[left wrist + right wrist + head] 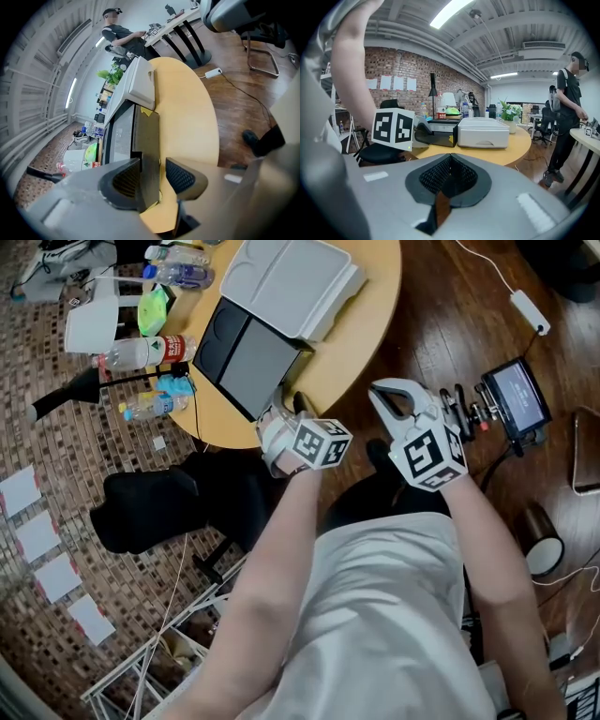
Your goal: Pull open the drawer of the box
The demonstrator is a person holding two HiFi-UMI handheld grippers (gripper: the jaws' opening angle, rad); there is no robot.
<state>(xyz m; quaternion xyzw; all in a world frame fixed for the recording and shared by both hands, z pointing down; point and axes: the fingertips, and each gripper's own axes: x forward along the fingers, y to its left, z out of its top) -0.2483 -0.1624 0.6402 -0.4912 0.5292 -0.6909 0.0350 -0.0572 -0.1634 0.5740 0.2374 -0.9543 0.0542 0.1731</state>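
Note:
On the round wooden table (370, 329) stands a white box (295, 282). Its dark drawer (248, 357) is slid out toward me. My left gripper (279, 416) is at the drawer's near end. In the left gripper view the drawer's front panel (146, 140) stands between the jaws of the left gripper (152, 180); one pad lies against it, the other stands clear with table showing in the gap. My right gripper (394, 395) hangs off the table's edge, shut and empty; the right gripper view shows its pads (449, 176) together, with the box (483, 131) and drawer (438, 133) beyond.
Several bottles (145, 352) and a white container (92, 326) crowd the table's left side. A black chair (150, 507) stands below the table edge. A small screen device (516, 399) and cables lie on the wooden floor at right. A person (567, 108) stands nearby.

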